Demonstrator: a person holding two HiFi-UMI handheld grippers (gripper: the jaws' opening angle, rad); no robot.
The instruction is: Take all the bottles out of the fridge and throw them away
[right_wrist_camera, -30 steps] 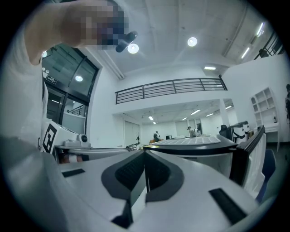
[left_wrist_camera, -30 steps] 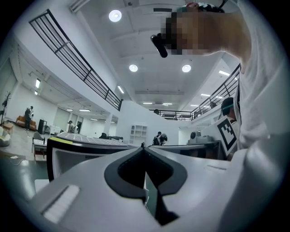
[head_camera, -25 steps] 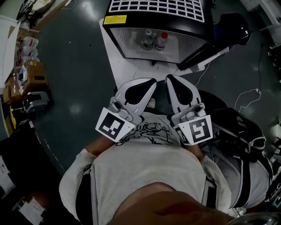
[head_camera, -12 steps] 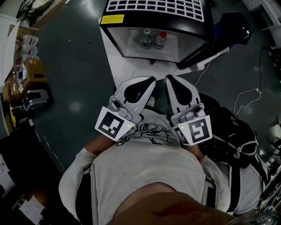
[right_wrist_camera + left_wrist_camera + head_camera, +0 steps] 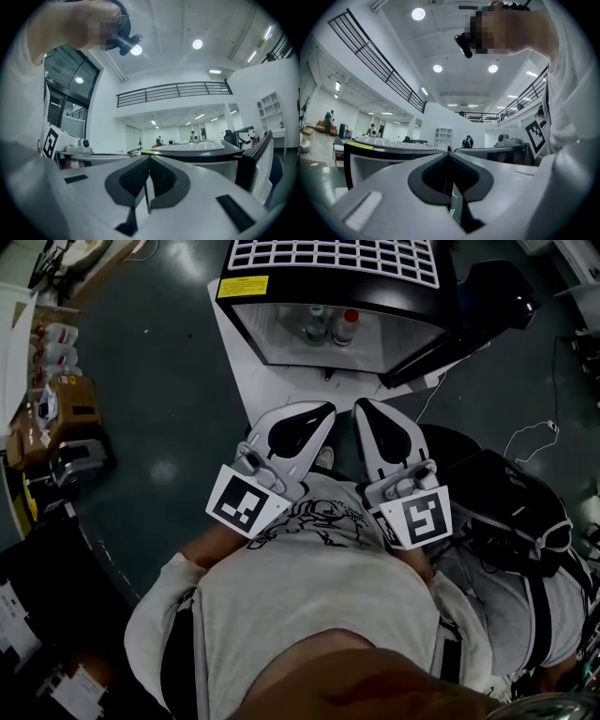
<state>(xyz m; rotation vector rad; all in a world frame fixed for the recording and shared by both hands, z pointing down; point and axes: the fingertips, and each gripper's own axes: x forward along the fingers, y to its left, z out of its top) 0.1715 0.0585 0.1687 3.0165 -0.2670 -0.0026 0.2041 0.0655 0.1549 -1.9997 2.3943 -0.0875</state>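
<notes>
Bottles [image 5: 331, 326], 2, stand in the fridge [image 5: 328, 257] beyond the clenched, empty left tongs [image 5: 326, 410] and right tongs [image 5: 360, 406].

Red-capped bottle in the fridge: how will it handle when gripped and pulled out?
The red-capped bottle stands upright and looks slim, so it probably tips easily if nudged. It looks like clear plastic, likely light and somewhat squashy under the jaws. The other bottle stands close beside it in the fridge, so a sideways push may topple both.
</notes>
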